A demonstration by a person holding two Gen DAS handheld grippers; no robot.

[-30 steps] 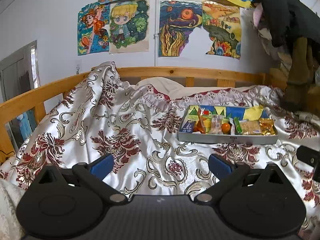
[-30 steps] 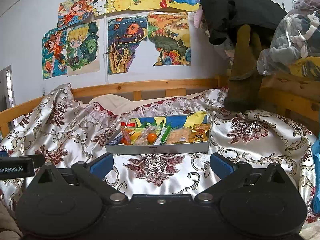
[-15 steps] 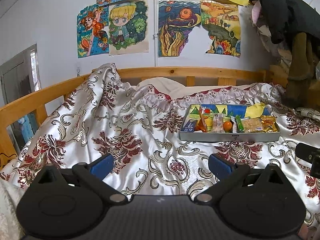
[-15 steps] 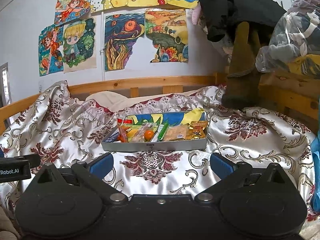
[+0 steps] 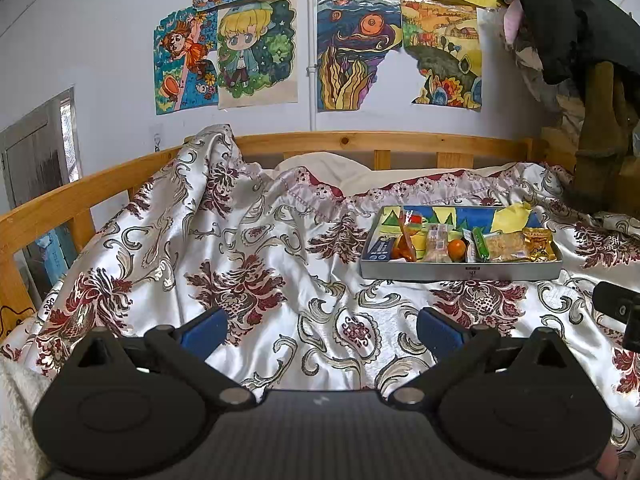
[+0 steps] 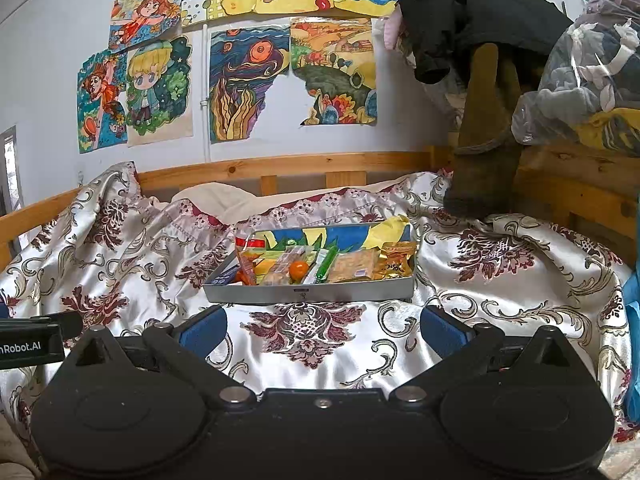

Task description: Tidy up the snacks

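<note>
1. Seen on the bed: a shallow grey tray [image 6: 308, 292] resting on the shiny flowered bedspread [image 5: 248, 264], with the snacks [image 6: 320, 266] lying inside it in a loose row.
2. Among them: a small orange fruit [image 6: 299, 269] near the middle, a green stick packet [image 6: 327, 264] just beside it, a flat biscuit packet [image 6: 356, 266] next to that, and a golden wrapper [image 6: 396, 260] at the right end. At the left end, a red-orange packet [image 6: 248, 258] standing tilted against the others.
3. Left gripper [image 5: 320, 330]: fingers spread wide, nothing between them, held low over the bedspread and well apart from the tray, which lies ahead and to the right.
4. Right gripper [image 6: 322, 330]: also spread wide and holding nothing, facing the tray almost straight on, near its front wall but not touching.
5. Cannot tell whether the snacks are already sorted or waiting to be sorted; the row fits both.
6. Possible trouble: soft, wrinkled, slippery cloth under the tray, so a push on the front wall could slide or tip it and mix the packets.
7. Possible trouble: packets overlapping closely, so closing on one could catch its neighbour too, or crush the biscuits.
8. Possible trouble: the round fruit could roll away if a packet beside it is moved.
9. Possible trouble: both grippers close together near the tray, so a bump between them seems likely if both reach in.
</note>
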